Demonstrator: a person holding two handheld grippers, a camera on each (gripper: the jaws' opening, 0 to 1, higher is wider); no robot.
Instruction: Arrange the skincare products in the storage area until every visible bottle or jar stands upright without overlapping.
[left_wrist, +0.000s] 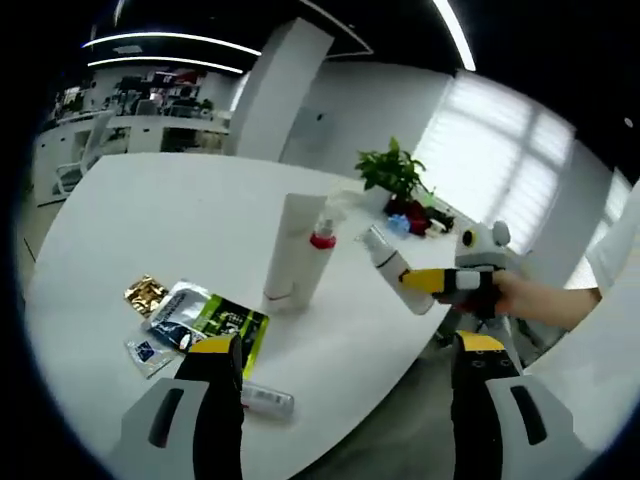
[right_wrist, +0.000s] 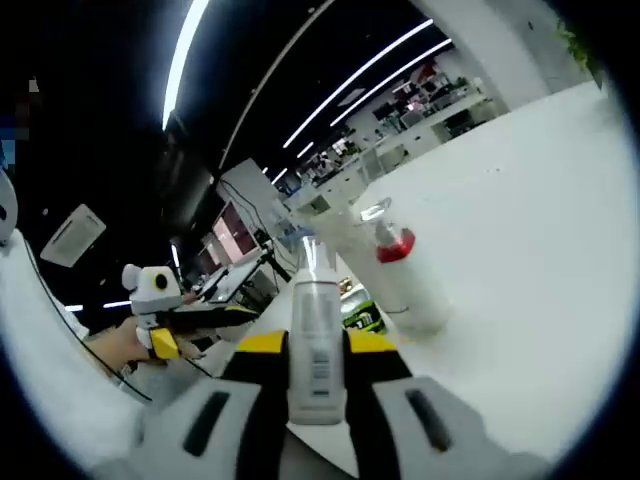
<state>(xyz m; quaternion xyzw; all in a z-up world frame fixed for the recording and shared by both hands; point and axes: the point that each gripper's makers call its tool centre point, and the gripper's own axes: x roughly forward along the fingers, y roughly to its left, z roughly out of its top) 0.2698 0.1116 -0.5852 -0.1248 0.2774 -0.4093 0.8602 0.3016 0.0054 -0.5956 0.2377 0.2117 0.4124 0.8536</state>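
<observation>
A spray bottle is being carried toward the desk, off its near edge, to be stood upright. The right claw is clamped on its body. Next, a free spot beside the tube and red-collared bottle is needed. The left claw is held wide open, empty, above the sachets.

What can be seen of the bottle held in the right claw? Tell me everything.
The bottle is slim, pale grey-white, plastic by the look, with a clear cap and a printed label that includes a barcode. The right claw is shut on its body, yellow-tipped fingers pressing both sides. In the left gripper view it hangs tilted in the air, cap end uppermost, beyond the edge of the white table and apart from the standing tube and the red-collared pump bottle.
</observation>
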